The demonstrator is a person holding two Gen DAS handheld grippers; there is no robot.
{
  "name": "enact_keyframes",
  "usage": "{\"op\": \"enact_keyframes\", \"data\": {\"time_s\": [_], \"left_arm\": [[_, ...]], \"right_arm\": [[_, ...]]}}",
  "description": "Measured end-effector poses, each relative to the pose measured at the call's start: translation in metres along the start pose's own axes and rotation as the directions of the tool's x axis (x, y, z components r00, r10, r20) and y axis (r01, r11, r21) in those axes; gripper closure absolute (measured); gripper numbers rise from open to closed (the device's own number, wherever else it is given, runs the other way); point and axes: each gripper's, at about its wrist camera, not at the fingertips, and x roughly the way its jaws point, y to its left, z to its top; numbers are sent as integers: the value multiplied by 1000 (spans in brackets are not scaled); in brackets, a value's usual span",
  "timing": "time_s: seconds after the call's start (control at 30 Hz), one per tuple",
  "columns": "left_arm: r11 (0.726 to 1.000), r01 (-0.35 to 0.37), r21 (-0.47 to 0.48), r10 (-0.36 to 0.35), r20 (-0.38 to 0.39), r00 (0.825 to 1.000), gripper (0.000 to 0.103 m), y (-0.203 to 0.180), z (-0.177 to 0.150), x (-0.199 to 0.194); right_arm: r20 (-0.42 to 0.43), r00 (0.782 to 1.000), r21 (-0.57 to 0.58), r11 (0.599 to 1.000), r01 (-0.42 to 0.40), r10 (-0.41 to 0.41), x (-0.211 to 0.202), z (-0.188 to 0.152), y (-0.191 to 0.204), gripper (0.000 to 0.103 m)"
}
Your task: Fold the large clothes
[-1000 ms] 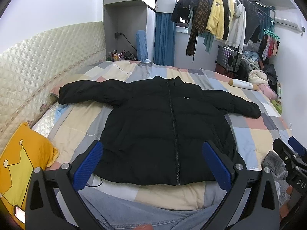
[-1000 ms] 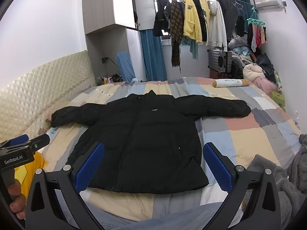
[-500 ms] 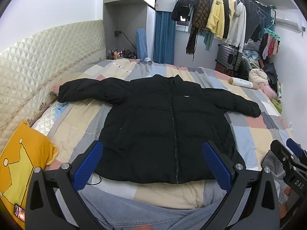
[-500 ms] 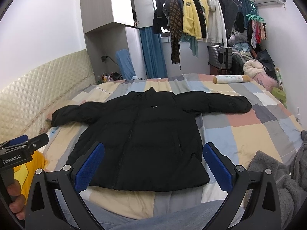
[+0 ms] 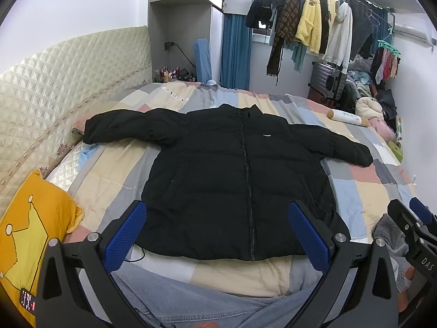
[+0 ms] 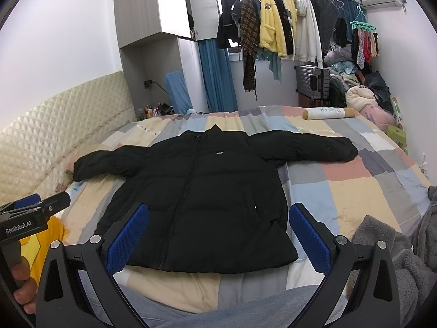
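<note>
A black puffer jacket (image 5: 235, 175) lies flat and zipped on the patchwork bedspread (image 5: 368, 191), both sleeves spread out to the sides, collar away from me. It also shows in the right wrist view (image 6: 207, 191). My left gripper (image 5: 217, 235) is open and empty, held above the jacket's hem. My right gripper (image 6: 218, 235) is open and empty, also near the hem. Each gripper shows at the edge of the other's view.
A yellow pillow (image 5: 30, 235) lies at the left of the bed by the quilted headboard (image 5: 68, 82). A grey fleece garment (image 6: 396, 259) lies at the right. A bolster roll (image 6: 327, 113) rests at the far edge. Clothes hang on a rail (image 6: 286, 27) behind.
Both grippers have risen slightly, so the jacket sits a little lower in view. The jacket has not moved and both grippers stay open.
</note>
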Motion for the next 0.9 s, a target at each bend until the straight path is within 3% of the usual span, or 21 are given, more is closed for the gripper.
{"op": "enact_keyframes", "data": {"time_s": [0.9], "left_arm": [[1000,6,3,-6,-9,1000,0,-5,-3,2]], "right_arm": [[-14,1000,4,1000,2,-2,2,0,-5,0]]}}
